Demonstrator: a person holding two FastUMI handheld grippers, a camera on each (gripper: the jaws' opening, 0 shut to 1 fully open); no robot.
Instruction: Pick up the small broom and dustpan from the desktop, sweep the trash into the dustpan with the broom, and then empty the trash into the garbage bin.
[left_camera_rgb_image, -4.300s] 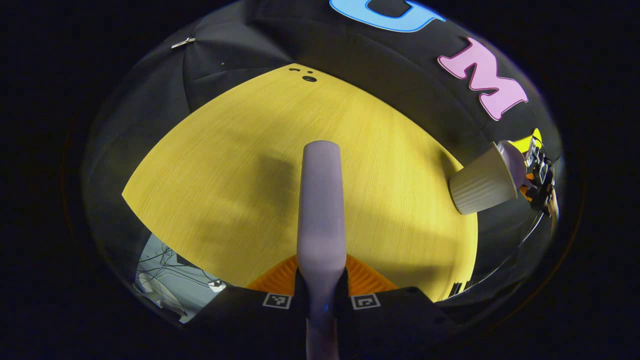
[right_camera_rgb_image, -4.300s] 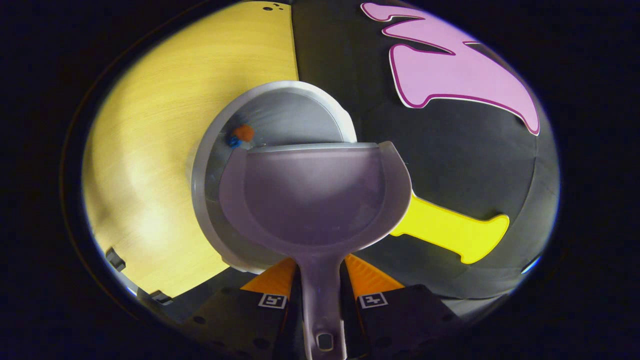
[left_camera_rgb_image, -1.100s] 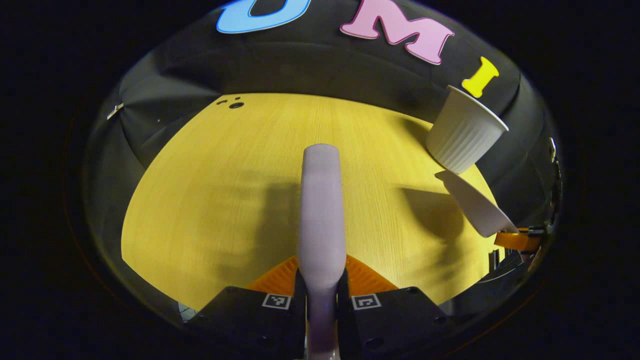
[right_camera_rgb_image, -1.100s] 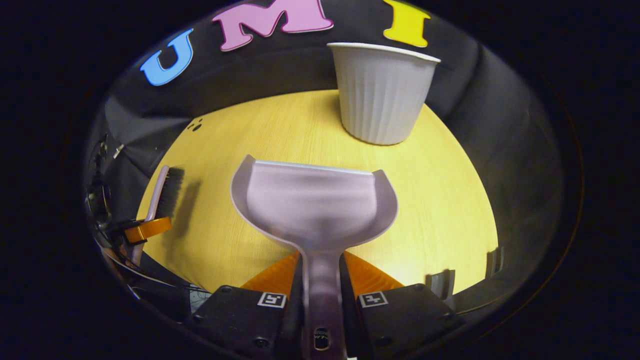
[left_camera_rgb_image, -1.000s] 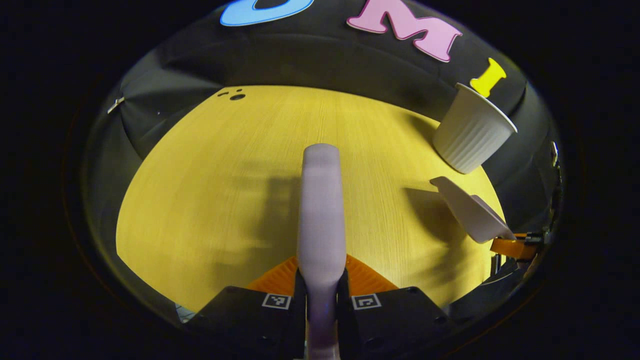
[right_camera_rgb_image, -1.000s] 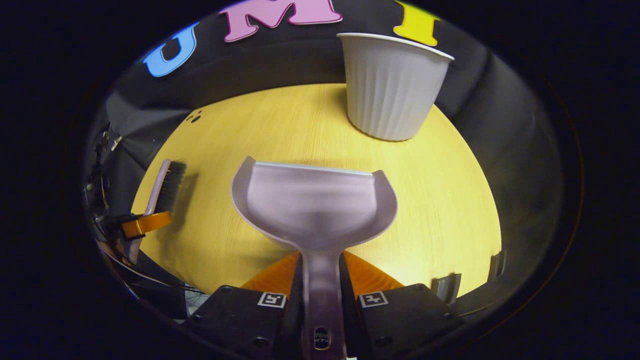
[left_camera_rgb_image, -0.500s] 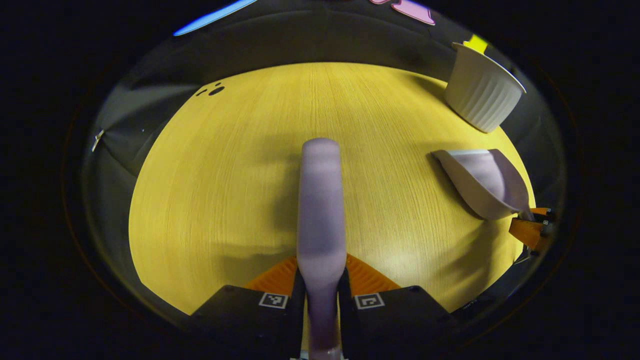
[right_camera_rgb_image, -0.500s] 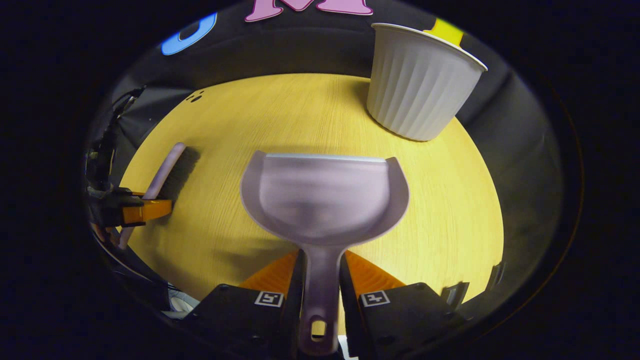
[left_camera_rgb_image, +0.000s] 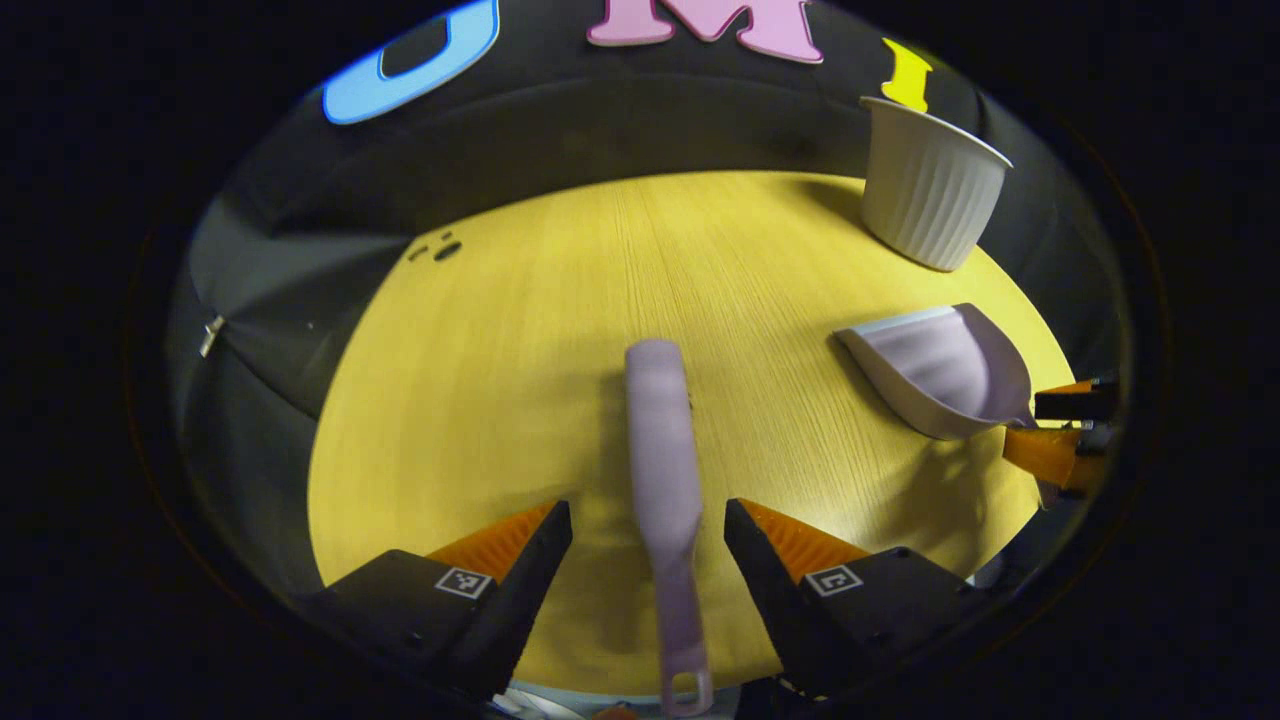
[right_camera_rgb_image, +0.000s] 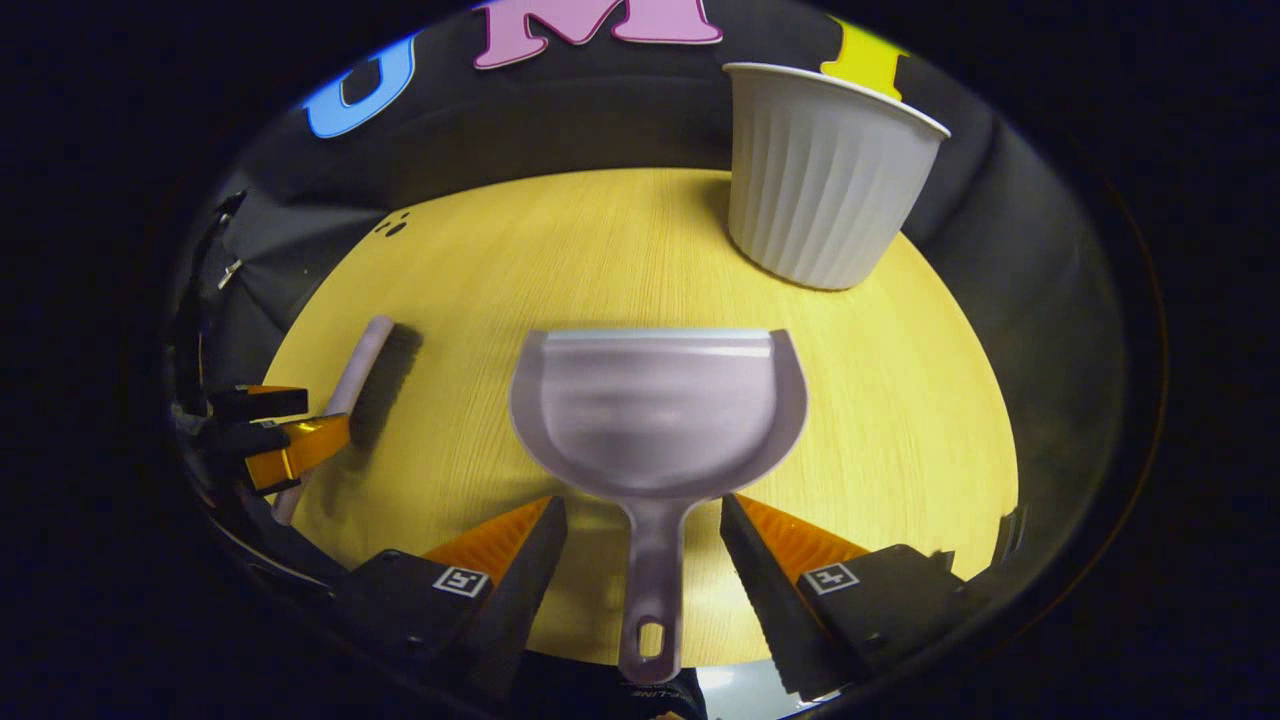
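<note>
The small lilac broom (left_camera_rgb_image: 664, 470) lies on the yellow desktop (left_camera_rgb_image: 520, 360), its handle running between the spread fingers of my left gripper (left_camera_rgb_image: 648, 520), which is open and not touching it. In the right gripper view the same broom (right_camera_rgb_image: 360, 385) rests at the left with its dark bristles facing right. The lilac dustpan (right_camera_rgb_image: 655, 420) sits flat on the desktop (right_camera_rgb_image: 900, 400), its handle between the parted fingers of my open right gripper (right_camera_rgb_image: 642, 515). From the left gripper view the dustpan (left_camera_rgb_image: 940, 365) lies at the right. The white ribbed garbage bin (right_camera_rgb_image: 825, 175) stands upright behind the dustpan.
The bin (left_camera_rgb_image: 930, 185) stands at the far right corner of the desktop. Small dark holes (left_camera_rgb_image: 440, 250) mark the desktop's far left. The near edge of the desktop runs just under both grippers.
Both grippers have opened and let go: the broom and the dustpan, held above the desktop half a second ago, now lie on it.
</note>
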